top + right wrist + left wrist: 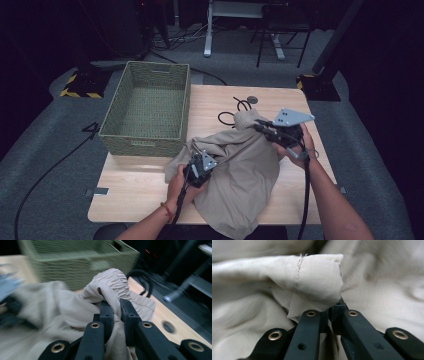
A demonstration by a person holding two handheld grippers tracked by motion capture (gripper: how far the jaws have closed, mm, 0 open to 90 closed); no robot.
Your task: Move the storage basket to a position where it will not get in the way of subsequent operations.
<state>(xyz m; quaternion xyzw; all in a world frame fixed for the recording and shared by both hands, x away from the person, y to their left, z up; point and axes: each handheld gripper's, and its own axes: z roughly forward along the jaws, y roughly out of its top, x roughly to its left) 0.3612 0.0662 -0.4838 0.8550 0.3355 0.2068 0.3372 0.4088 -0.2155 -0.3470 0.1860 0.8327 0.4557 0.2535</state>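
Wooden table (pixel 140 187) is carrying a basket (pixel 148 107) at its left edge; both grippers, left (pixel 199 167) and right (pixel 267 131), are pinching the beige cloth (pixel 240 175).

Your left gripper (pixel 196 162) sits low near your body, jaws clamped tight. Your right gripper (pixel 265 127) is raised farther out, angled leftward, jaws pinched together too.
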